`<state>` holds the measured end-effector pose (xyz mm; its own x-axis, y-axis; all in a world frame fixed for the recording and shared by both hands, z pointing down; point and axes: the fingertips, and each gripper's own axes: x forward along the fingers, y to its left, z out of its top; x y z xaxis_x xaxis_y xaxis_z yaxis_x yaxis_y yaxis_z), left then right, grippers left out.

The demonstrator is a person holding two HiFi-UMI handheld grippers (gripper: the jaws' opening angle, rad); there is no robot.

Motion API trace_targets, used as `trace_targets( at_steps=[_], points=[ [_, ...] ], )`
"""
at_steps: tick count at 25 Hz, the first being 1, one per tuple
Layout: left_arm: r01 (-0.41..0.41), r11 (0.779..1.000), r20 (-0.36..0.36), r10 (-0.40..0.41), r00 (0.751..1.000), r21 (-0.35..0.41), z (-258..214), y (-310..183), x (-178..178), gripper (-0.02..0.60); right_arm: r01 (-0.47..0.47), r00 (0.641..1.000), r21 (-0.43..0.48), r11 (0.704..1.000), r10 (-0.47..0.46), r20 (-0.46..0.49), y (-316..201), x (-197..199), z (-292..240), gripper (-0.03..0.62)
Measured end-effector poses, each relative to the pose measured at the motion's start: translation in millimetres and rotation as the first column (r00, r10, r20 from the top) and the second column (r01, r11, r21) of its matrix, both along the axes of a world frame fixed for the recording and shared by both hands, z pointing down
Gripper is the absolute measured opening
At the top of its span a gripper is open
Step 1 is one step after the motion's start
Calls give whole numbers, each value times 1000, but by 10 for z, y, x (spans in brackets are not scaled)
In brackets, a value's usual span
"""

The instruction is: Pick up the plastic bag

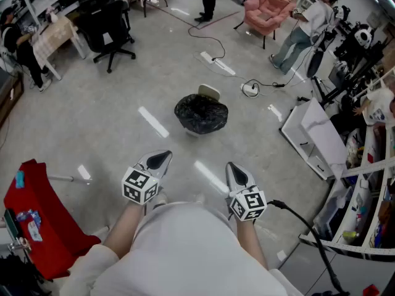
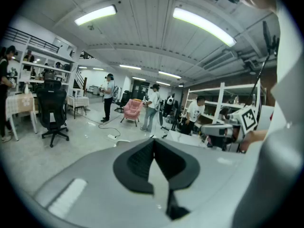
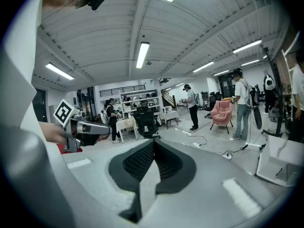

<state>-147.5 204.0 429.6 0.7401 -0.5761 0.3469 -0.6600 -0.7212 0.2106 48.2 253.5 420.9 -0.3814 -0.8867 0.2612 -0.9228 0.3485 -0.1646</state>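
Both tongs sit close to your body, pointing slightly down and forward. Left gripper [image 1: 160, 158]: jaws together, nothing between them. Right gripper [image 1: 234, 169]: same, pads meeting, empty. A red chair [image 1: 36, 217] stands just off your left side, clear of the path.

The plastic bag [image 1: 201, 113] is black and sits on the open floor [image 1: 111, 128] straight ahead, well apart from both grippers. Its mouth is bunched open and faces up; it looks like it lines a small bin, but I can't confirm that. A white lid-like piece [image 1: 209, 92] touches its far edge.

Further out, a power strip [image 1: 250, 89] with trailing cable lies right of the bag. Beyond that are a black office chair [image 1: 110, 28] at far left and a pink armchair [image 1: 266, 10] at far right, with people standing around the room's far side.

Progress, as I read it: nothing done yet. No contact, no reach. Left to do: close the gap, spread one pair of jaws, pinch the bag's rim and lift. Thin film may slip, so take a gathered fold.
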Motion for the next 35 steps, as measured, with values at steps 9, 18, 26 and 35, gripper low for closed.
trace_targets(
  at_steps=[9,18,26,35],
  points=[
    [16,1000,11,-16,1000,-9,27,101,109,3,22,1000,0,1000,-22,6,37,102,3,2],
    [57,998,24,-56,998,-17,88,202,306,3,61,998,-20,998,-61,28,62,316,83,2],
    [120,993,32,-120,992,-1,93,279,538,3,127,991,-36,991,-126,35,93,630,183,2],
    [160,987,41,-159,986,-12,172,465,630,3,227,974,-45,973,-228,-12,162,682,343,2]
  ],
)
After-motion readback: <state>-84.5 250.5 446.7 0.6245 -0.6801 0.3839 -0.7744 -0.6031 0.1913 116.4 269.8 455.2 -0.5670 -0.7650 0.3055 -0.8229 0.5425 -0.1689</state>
